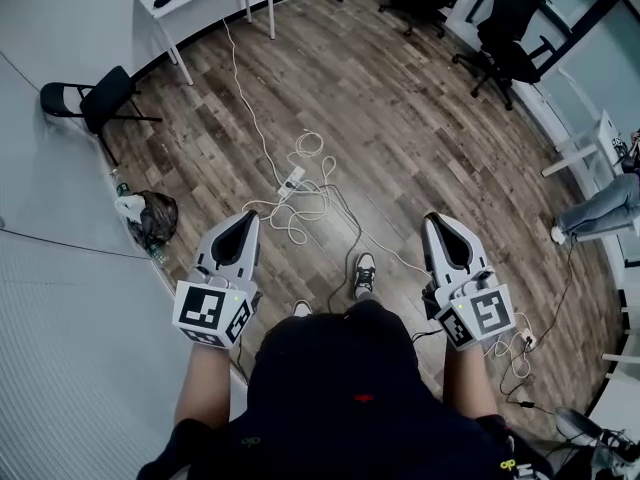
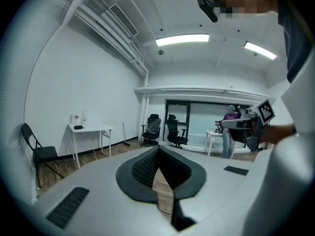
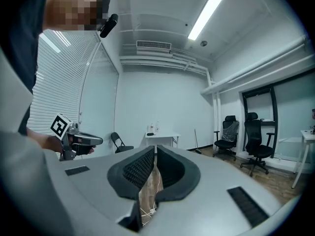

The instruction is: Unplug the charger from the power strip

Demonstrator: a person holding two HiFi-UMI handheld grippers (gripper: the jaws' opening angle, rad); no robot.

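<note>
Head view: looking steeply down, a person stands on a wood floor (image 1: 400,118) with a gripper in each hand, both pointing forward. The left gripper (image 1: 247,220) and the right gripper (image 1: 433,222) are well apart from each other. Ahead and between them, a white power strip (image 1: 292,180) lies on the floor in a tangle of white cables (image 1: 312,204), clear of both grippers. The charger is too small to pick out.

Left gripper view: the fingers meet at the tips, with nothing between them. A white table (image 2: 91,129) stands by the far wall.

Right gripper view: the fingers are pressed together and hold nothing. The cables show on the floor beyond.
</note>
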